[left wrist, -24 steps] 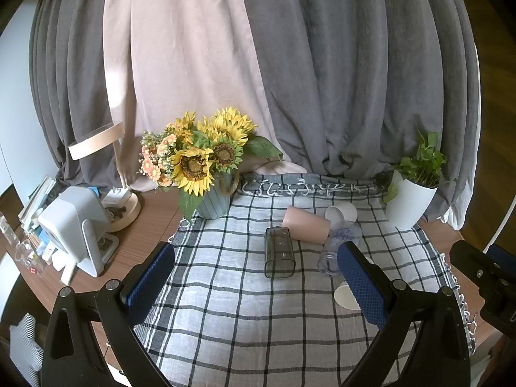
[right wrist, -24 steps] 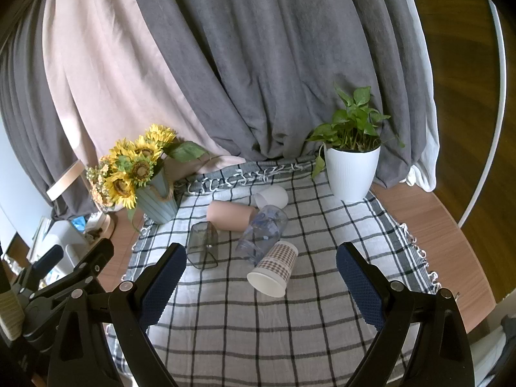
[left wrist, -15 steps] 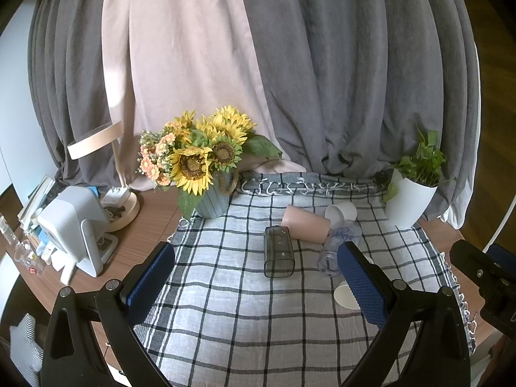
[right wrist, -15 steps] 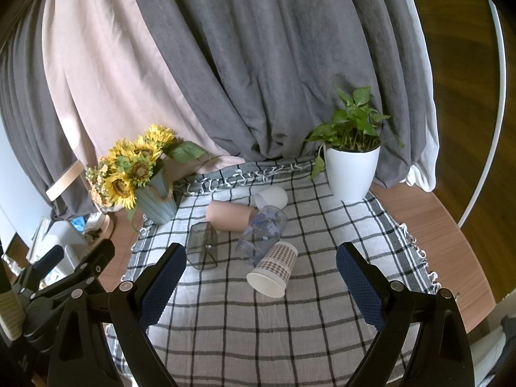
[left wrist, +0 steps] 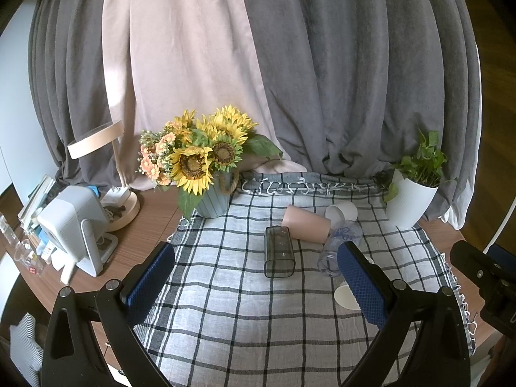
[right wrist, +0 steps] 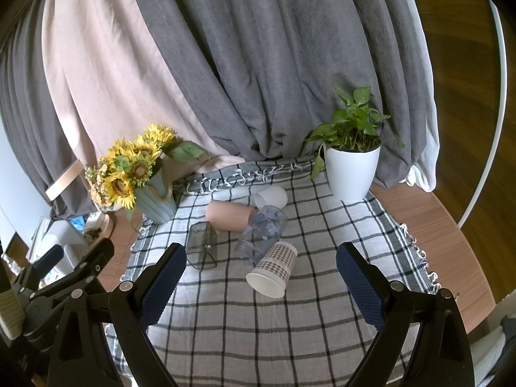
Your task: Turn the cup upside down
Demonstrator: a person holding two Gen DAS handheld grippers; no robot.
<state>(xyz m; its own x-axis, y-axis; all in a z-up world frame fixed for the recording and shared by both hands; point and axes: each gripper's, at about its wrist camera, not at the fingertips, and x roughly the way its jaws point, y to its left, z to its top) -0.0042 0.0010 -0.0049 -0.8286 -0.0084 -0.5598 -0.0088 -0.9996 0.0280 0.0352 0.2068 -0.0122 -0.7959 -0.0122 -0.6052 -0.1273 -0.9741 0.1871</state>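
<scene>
Several cups lie on their sides on a checked cloth [right wrist: 290, 322]: a checked paper cup [right wrist: 272, 272], a clear patterned cup [right wrist: 262, 230], a pink cup [right wrist: 229, 215], a white cup [right wrist: 271, 196] and a smoky square cup [right wrist: 201, 249]. In the left wrist view the smoky cup [left wrist: 279, 251], pink cup [left wrist: 306, 224] and clear cup [left wrist: 338, 242] show; the paper cup's rim [left wrist: 345, 296] is half hidden by a finger. My left gripper [left wrist: 254, 277] and right gripper [right wrist: 261, 277] are both open and empty, held above the near part of the cloth.
A vase of sunflowers [right wrist: 142, 180] stands at the back left and a white potted plant [right wrist: 351, 167] at the back right. A lamp [left wrist: 106, 167] and a white device [left wrist: 77, 222] sit on the wooden table [left wrist: 145, 222] to the left. Curtains hang behind.
</scene>
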